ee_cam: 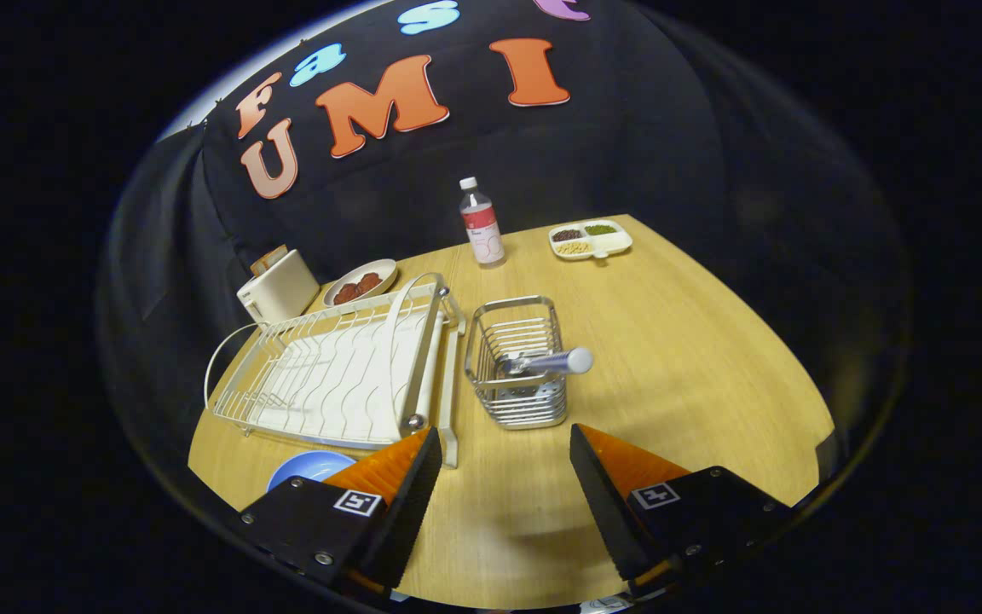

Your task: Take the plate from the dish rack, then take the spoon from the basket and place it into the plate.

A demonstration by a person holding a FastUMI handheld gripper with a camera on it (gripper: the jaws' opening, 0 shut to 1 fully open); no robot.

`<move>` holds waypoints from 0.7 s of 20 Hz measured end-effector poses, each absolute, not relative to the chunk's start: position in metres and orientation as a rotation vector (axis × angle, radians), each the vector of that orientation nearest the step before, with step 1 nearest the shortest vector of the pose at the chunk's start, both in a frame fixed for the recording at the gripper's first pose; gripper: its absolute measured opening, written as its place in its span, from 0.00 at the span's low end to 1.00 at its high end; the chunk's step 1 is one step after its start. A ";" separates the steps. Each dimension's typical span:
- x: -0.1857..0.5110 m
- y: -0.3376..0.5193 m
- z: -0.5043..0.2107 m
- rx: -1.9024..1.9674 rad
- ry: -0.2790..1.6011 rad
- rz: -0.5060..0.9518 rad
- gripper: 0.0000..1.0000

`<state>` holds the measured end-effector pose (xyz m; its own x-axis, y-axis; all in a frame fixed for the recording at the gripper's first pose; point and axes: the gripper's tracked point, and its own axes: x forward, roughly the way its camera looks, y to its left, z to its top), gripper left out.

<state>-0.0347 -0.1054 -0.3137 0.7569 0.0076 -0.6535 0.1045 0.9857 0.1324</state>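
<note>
Gripper [505,452] fingers stand wide apart over bare bench [696,358], holding nothing. Just ahead of them sits the wire basket [518,362], with the spoon [546,362] propped in it, its pale rounded handle end poking out over the rim toward the right finger. That handle looks slim, stiff and smooth, likely light but slippery; the exposed end is the place to pinch, across its width. Beside the left finger, the blue plate [308,467] lies flat on the bench, in front of the dish rack [337,375].
</note>
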 end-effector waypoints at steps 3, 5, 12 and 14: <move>-0.022 -0.119 -0.312 0.079 0.688 -0.043 0.87; -0.012 -0.117 -0.310 0.091 0.666 -0.028 0.77; 0.010 -0.114 -0.306 0.101 0.598 -0.045 0.36; 0.017 -0.112 -0.304 0.125 0.590 -0.042 0.27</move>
<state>0.0166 -0.1120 -0.3045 0.8305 -0.0039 -0.5569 0.0753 0.9916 0.1054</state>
